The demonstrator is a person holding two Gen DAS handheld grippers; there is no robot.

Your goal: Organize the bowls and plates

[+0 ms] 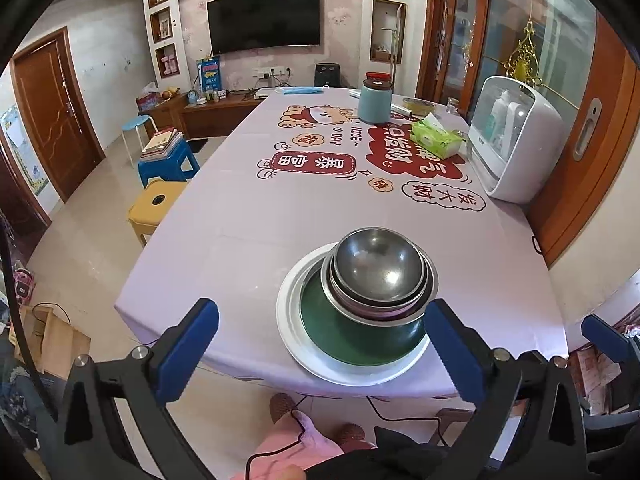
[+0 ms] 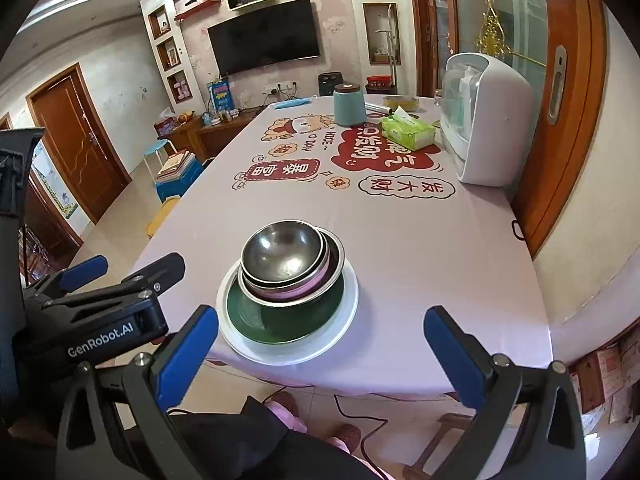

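Steel bowls (image 1: 378,270) sit nested on a green plate (image 1: 360,332) atop a white plate (image 1: 320,360) near the desk's (image 1: 240,240) front edge. Stacking looks finished; the left gripper (image 1: 320,348) and right gripper (image 2: 320,352) hang spread and empty.

Near the front edge of the counter (image 1: 248,240), on its lilac printed cloth, sits one neat stack: a white plate (image 1: 316,356) at the bottom, a green plate (image 1: 360,340) on it, and steel bowls (image 1: 380,272) nested on top, pushed toward the far right of the plates. The left claw (image 1: 322,354) hangs just in front of the stack with its blue pads (image 1: 188,352) spread wide, nothing between them but air and the near rim of the white plate. Farther back stand a teal canister (image 1: 374,102), a green tissue pack (image 1: 436,138) and a white appliance (image 1: 516,136) by the right edge. A blue pad of the right claw (image 1: 606,338) peeks in at the right.
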